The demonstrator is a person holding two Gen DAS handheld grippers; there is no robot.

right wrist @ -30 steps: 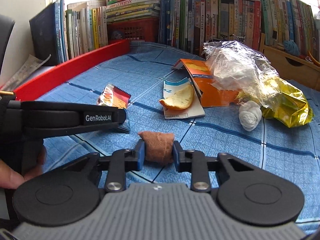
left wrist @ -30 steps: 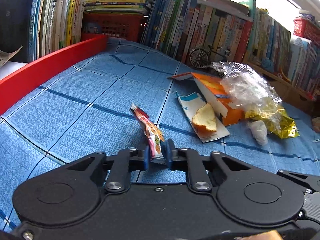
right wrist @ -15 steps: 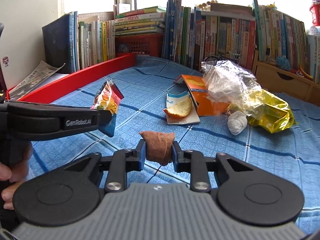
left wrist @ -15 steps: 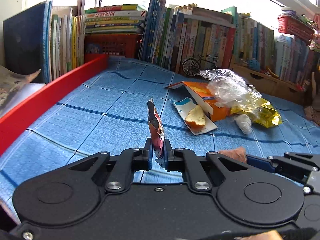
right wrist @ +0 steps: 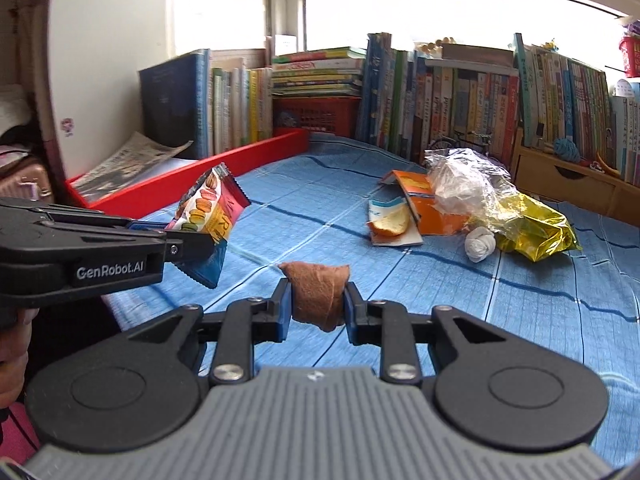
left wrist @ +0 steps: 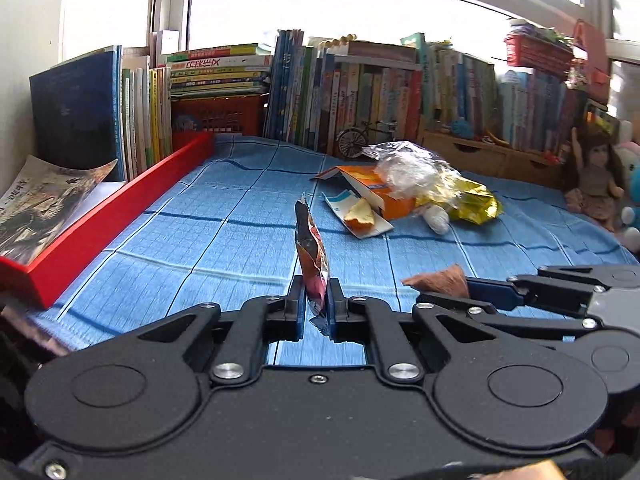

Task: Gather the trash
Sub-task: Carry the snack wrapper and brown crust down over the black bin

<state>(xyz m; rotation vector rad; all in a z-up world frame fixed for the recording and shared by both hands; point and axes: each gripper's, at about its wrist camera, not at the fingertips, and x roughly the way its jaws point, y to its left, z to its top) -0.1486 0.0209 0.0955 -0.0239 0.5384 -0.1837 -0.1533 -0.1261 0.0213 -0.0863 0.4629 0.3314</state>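
My left gripper (left wrist: 316, 304) is shut on a colourful snack wrapper (left wrist: 311, 256), which stands edge-on between the pads above the blue cloth (left wrist: 224, 240). In the right wrist view the same wrapper (right wrist: 210, 216) hangs from the left gripper (right wrist: 208, 246) at the left. My right gripper (right wrist: 317, 306) is shut on a crumpled brown scrap (right wrist: 318, 292); that scrap (left wrist: 440, 278) also shows at the right of the left wrist view. Further back lie an orange carton (right wrist: 424, 200), a peel (right wrist: 390, 222) on a flattened box, a clear plastic bag (right wrist: 468, 184), a gold foil bag (right wrist: 532, 224) and a white wad (right wrist: 480, 242).
A red box (left wrist: 120, 216) runs along the left edge of the cloth, with newspaper (left wrist: 44, 200) in it. Rows of books (left wrist: 360, 96) and a red basket (left wrist: 220, 114) line the back. A small bicycle model (left wrist: 360, 136) and a doll (left wrist: 596, 180) stand at the back right.
Both grippers have pulled back and risen from the cloth, each keeping its piece. The wrapper now stands upright in the left pads, and the trash pile looks smaller and farther away.
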